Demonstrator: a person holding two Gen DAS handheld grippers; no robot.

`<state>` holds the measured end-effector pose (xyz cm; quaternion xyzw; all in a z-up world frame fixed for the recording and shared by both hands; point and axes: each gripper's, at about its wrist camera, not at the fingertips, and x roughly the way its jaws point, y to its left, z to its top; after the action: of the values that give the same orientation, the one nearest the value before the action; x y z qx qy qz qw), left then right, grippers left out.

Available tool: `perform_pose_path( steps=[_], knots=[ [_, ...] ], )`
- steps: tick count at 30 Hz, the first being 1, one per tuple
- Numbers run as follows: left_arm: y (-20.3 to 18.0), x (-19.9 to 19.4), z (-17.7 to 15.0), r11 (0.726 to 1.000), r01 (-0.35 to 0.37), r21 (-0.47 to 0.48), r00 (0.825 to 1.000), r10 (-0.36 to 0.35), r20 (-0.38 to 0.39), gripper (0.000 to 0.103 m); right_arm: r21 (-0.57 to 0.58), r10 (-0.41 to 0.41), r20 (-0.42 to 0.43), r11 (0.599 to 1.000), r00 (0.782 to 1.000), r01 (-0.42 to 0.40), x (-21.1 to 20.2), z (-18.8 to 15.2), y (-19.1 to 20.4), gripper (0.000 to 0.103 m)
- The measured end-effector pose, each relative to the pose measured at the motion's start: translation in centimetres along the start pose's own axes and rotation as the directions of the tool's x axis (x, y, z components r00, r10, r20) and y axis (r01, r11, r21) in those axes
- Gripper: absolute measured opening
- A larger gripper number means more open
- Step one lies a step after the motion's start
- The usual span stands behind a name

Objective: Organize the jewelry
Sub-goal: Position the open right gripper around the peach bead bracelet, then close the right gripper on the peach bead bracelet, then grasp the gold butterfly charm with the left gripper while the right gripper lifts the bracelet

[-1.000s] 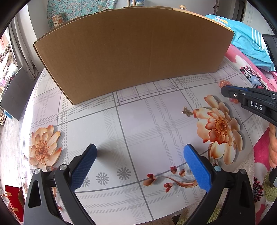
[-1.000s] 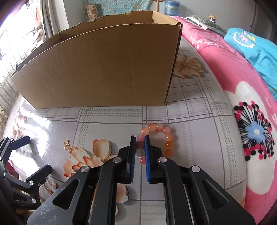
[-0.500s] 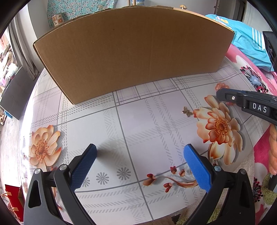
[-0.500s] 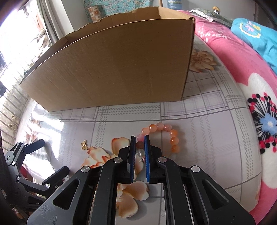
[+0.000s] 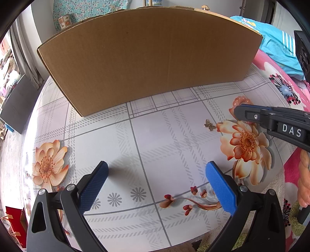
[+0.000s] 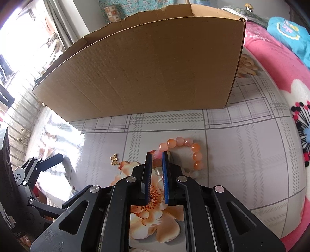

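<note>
Black grippers [image 5: 157, 186], blue pads [image 6: 165, 174], silver screws, "DAS" mark.

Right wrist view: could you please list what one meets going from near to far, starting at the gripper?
Right gripper shut on the bead bracelet → a bare stretch of the flowered tablecloth → cardboard box → patterned cloth on the wall behind.

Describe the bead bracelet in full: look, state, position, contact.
The bead bracelet is a closed loop of round, glossy orange-pink beads, a few clear or whitish, looking like polished stone or glass. The right claw is shut on its left side. It sits over the tablecloth, before the cardboard box.
</note>
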<state>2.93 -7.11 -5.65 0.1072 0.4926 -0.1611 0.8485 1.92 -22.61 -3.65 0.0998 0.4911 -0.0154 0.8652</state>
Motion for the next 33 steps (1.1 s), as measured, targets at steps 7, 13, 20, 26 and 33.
perform_pose_path(
  steps=[7, 13, 20, 26, 33],
  knots=[
    [0.0, 0.0, 0.0, 1.000, 0.000, 0.002, 1.000, 0.000, 0.001, 0.099, -0.036, -0.007, 0.005, 0.999, 1.000, 0.007, 0.6, 0.4, 0.5, 0.022],
    [-0.1, -0.2, -0.3, 1.000, 0.009, 0.018, 1.000, -0.009, 0.017, 0.099, -0.102, -0.073, 0.026, 0.992, 0.997, 0.075, 1.0, 0.2, 2.1, 0.022],
    [0.1, -0.3, -0.6, 0.998, 0.029, 0.050, 0.999, -0.032, 0.042, 0.099, -0.125, -0.110, 0.059, 0.985, 0.992, 0.117, 2.1, -1.0, 3.4, 0.012],
    [-0.8, -2.1, -0.7, 0.986, 0.097, 0.135, 0.981, -0.118, 0.154, 0.097, -0.036, -0.012, 0.064, 0.999, 0.998, 0.014, 2.4, -0.8, 1.3, 0.008],
    [-2.8, -2.8, 0.5, 0.956, 0.157, 0.247, 0.962, -0.204, 0.181, 0.072, 0.029, 0.099, 0.079, 0.994, 0.992, -0.102, 2.8, -1.0, -0.5, 0.008]
  ],
)
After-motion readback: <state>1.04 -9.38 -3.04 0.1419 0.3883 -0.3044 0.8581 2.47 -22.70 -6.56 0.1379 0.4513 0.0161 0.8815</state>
